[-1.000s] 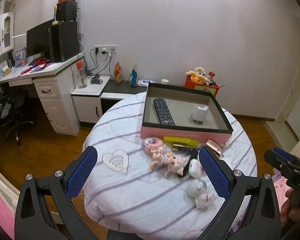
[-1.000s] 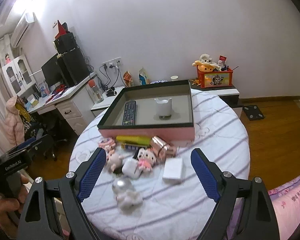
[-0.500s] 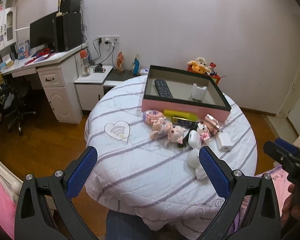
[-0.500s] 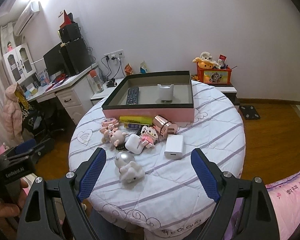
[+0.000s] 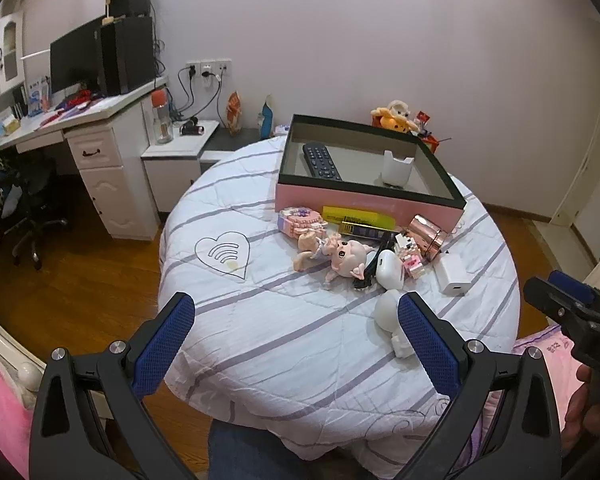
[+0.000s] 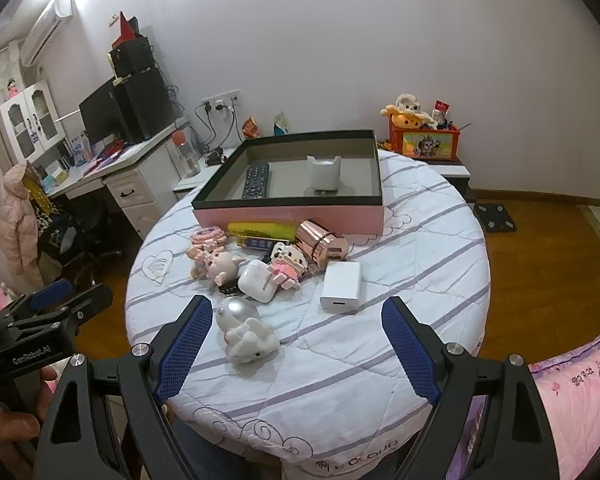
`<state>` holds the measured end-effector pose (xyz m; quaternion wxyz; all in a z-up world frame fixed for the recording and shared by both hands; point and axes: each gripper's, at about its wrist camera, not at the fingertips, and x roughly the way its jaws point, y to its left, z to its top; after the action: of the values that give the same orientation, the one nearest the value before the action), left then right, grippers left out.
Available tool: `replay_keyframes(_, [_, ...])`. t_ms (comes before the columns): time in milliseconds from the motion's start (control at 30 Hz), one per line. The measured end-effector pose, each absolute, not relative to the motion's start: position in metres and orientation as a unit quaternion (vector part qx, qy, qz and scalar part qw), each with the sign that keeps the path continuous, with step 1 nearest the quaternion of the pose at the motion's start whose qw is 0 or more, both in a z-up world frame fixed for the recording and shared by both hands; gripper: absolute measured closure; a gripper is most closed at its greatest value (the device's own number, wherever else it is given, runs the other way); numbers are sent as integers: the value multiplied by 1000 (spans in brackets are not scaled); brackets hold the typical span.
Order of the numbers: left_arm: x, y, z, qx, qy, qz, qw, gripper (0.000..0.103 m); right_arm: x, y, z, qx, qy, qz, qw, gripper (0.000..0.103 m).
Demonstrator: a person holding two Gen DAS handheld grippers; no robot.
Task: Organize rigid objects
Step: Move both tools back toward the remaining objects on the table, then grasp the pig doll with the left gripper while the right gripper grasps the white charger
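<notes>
Right wrist | right hand-held gripper [image 6: 296, 344] wide, empty | left hand-held gripper [image 5: 296, 340] wide, empty, above table [image 5: 300, 360]

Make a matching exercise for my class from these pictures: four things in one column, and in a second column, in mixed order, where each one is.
Things
1. remote control
2. white charger block
3. yellow box
4. orange toy box

Places
A. on the low cabinet behind the round table
B. inside the pink tray, left part
C. on the tablecloth, beside the rose-gold jar
D. against the pink tray's front wall

Pairs: 1-B, 2-C, 3-D, 4-A
</notes>
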<state>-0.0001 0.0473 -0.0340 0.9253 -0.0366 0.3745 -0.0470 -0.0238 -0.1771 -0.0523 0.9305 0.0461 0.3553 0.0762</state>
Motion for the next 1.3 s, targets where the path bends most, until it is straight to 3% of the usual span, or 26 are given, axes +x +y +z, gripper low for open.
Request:
replay_keyframes(667, [97,24,-97,-37,437,-41,898,0,52,-190,-111,38,430,44,901,15])
replay_keyframes(1300, [133,-1,-132,-42,469,-60,880,0,94,-189,-145,17,459,37,888,15])
